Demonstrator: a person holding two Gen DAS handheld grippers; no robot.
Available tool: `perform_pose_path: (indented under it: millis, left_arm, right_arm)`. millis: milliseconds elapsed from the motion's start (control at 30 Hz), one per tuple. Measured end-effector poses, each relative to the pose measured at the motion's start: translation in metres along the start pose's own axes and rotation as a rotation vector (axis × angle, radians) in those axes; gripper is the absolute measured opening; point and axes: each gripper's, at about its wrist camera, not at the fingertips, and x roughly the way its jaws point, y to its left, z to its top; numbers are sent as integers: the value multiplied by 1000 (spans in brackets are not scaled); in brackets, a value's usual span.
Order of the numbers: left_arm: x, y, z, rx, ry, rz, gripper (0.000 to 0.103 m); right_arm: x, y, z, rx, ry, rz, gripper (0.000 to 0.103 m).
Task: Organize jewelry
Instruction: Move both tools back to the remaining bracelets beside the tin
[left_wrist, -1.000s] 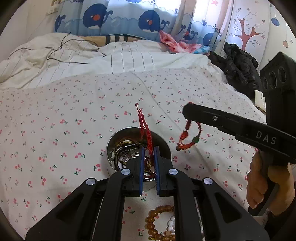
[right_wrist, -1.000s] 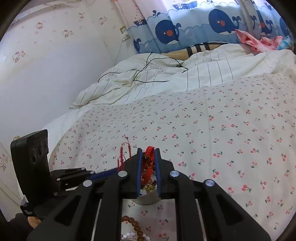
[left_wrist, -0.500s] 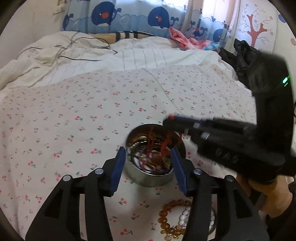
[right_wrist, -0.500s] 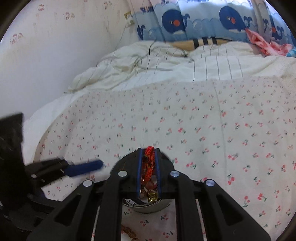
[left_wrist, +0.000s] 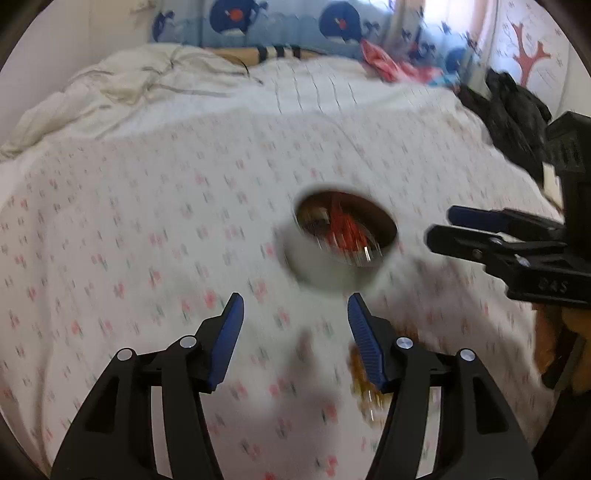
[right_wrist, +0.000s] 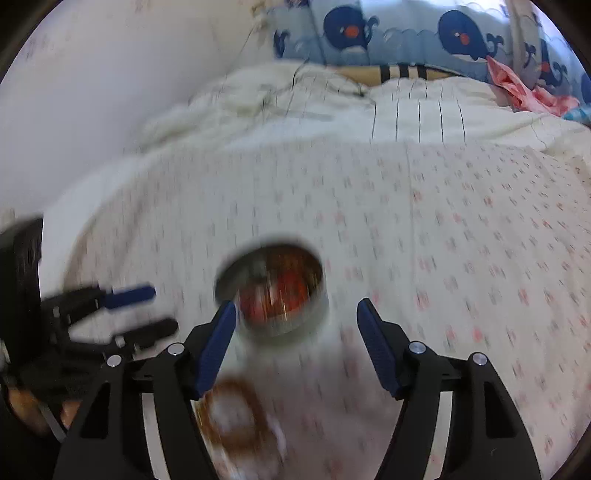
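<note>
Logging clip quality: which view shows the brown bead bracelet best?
Right wrist: the bracelet appears as a whole brown loop, though blurred. In the left wrist view, the bracelet is only a smear, partly hidden behind a finger.

left hand-held gripper (left_wrist: 295, 317): jaws apart, empty | tin (left_wrist: 332, 254): red cords inside

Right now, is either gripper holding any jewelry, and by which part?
Nothing is held. The left gripper and right gripper are both open and empty.
</note>
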Motion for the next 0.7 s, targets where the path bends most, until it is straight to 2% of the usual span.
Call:
perform_pose_path:
  millis: [133, 233, 367, 567, 700]
  left_arm:
    - [10, -22, -21, 69, 45, 26, 56]
    - [17, -34, -26, 134, 48, 68, 56]
    - [20, -37, -30, 162, 45, 113, 56]
    - [13, -26, -21, 109, 4, 153, 69]
    - [11, -23, -18, 98, -2, 152, 70]
  right_arm:
    - [-11, 0, -53, 6, 74, -72, 67]
    - [-21, 9, -71, -6, 59, -93, 72]
    - [-18, 16, -70, -35, 16, -127, 75]
    - [-7, 2, -64, 71, 5, -99, 76]
    - [-5, 2, -63, 83, 0, -104, 77]
